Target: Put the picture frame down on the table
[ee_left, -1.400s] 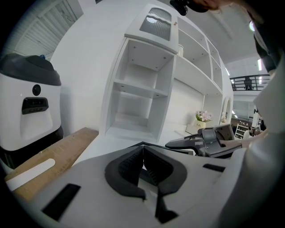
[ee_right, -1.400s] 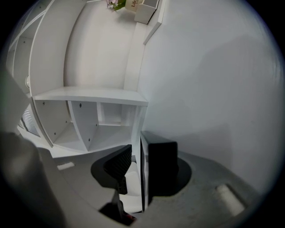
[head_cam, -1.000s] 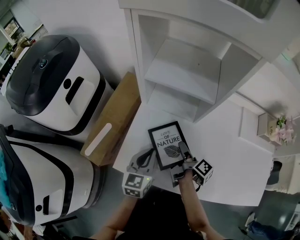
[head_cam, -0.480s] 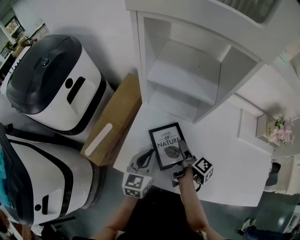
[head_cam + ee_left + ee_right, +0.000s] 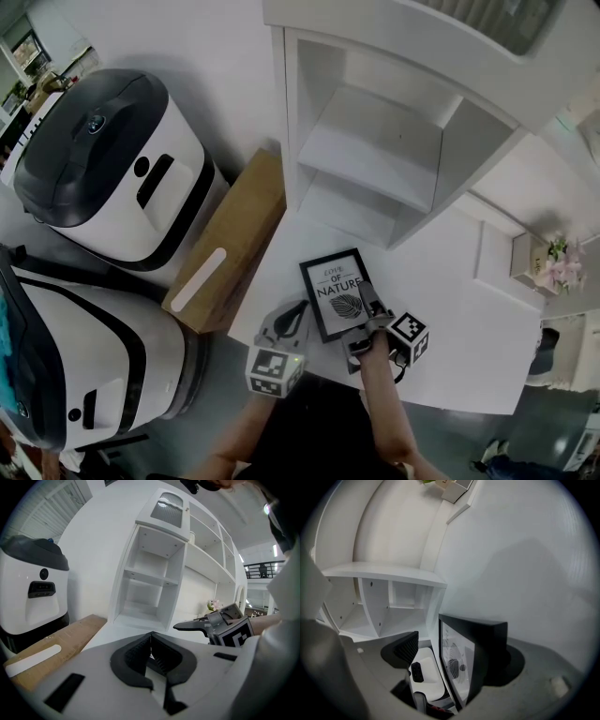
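The black picture frame [image 5: 337, 291] with a leaf print lies flat on the white table [image 5: 450, 309] near its front edge. My right gripper [image 5: 367, 305] straddles the frame's right edge. Its jaws have just been opening and now stand open, with the frame [image 5: 461, 663] between them and the left pad [image 5: 407, 648] apart from its face. In its own view the right gripper [image 5: 452, 644] has the frame close against the far jaw. My left gripper [image 5: 302, 307] rests just left of the frame, shut and empty, with its ridged pads [image 5: 151, 651] together. The right gripper [image 5: 187, 626] also shows in the left gripper view.
A white shelf unit [image 5: 375, 141] stands on the table behind the frame. A brown cardboard box [image 5: 230, 244] lies at the table's left edge. Two large white-and-black machines [image 5: 103, 159] [image 5: 84, 356] stand on the floor at left. A small box with flowers [image 5: 553, 262] sits far right.
The frame lies in the same spot and both grippers keep their places. Only the head view has drifted a little.
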### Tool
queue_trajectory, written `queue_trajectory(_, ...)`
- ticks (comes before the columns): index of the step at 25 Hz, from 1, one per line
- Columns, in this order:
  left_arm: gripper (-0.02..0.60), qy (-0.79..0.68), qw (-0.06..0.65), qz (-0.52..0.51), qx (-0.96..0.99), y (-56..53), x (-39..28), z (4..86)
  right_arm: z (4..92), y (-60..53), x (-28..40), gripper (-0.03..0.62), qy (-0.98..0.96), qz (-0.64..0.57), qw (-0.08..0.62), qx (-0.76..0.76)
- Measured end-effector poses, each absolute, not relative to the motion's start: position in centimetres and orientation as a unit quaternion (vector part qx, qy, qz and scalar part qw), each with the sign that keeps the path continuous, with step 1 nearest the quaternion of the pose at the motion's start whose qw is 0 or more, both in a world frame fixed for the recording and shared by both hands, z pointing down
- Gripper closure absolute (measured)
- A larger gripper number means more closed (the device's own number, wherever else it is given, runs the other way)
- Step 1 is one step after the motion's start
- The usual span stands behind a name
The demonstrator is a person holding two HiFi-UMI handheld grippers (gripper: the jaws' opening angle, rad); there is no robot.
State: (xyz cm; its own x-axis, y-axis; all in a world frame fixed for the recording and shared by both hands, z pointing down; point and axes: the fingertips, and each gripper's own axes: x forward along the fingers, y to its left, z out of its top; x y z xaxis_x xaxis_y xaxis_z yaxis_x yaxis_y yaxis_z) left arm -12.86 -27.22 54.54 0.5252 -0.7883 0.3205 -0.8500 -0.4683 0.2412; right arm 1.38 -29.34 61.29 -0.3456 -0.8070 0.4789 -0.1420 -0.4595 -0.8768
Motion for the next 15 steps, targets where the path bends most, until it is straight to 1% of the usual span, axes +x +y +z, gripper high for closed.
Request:
queue_trajectory(9, 0.569, -0.482, 0.185, 0.078, 0.853, -27.30, -13.31, 54.42, 61.80, -29.06, 1.43, 0.184, 0.430, -0.695, 0.215, -0.534)
queue_trajectory(15, 0.569, -0.483, 0.183, 0.075, 0.853, -27.61, -13.39, 54.28, 61.82, -28.64, 1.36, 0.184, 0.426, -0.701, 0.210, -0.531)
